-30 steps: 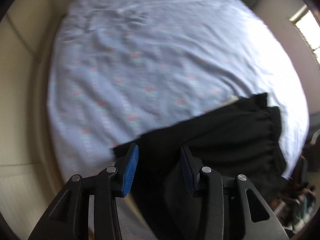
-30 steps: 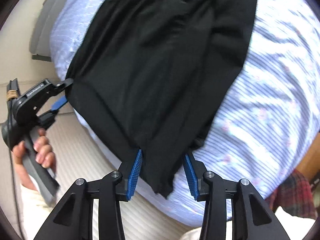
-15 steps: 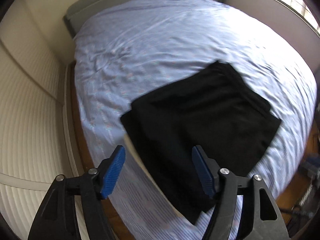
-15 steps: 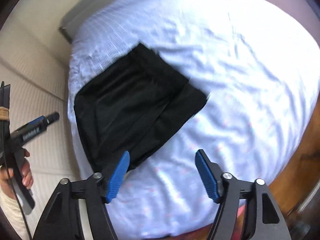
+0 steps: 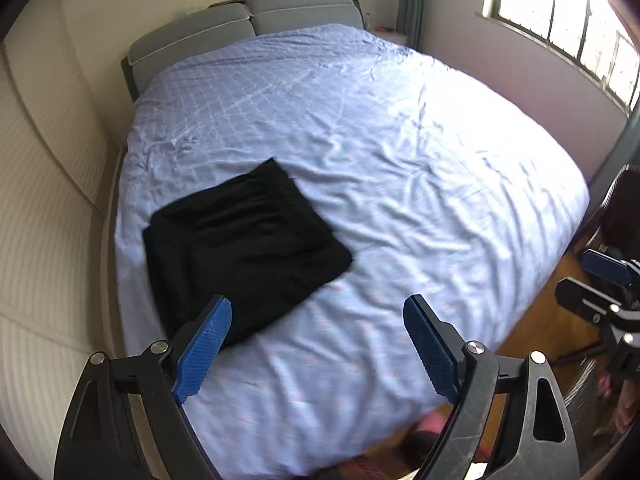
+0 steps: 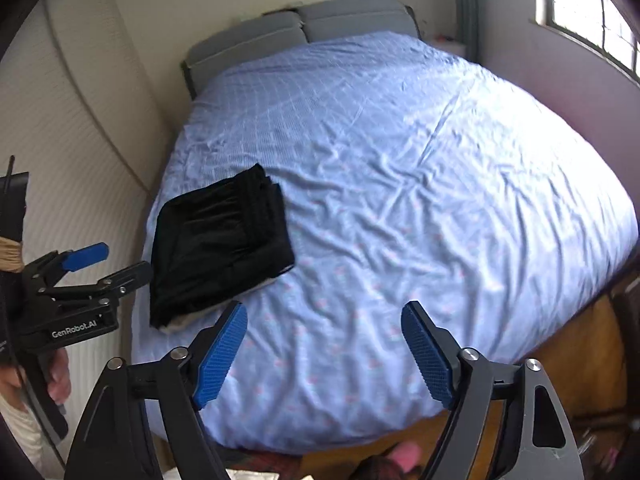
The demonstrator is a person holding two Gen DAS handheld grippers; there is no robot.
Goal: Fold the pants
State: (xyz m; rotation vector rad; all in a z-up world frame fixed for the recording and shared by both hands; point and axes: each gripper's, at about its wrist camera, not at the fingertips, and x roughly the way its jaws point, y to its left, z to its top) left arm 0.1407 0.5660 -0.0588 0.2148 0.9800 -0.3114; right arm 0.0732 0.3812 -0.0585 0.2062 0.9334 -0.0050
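Apparently folded black pants [image 5: 244,248] on blue-sheeted bed [image 5: 400,160], window [image 5: 560,28] beyond.

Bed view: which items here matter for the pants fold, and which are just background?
Job:
black pants, folded, on the bed's left side
left hand-held gripper, open
right hand-held gripper, open

Background:
blue bedsheet
grey headboard cushions
window

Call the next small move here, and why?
Probably none beyond resting: the black pants lie folded in a compact stack on the bed, and the left gripper and right gripper are open, empty and clear of them.
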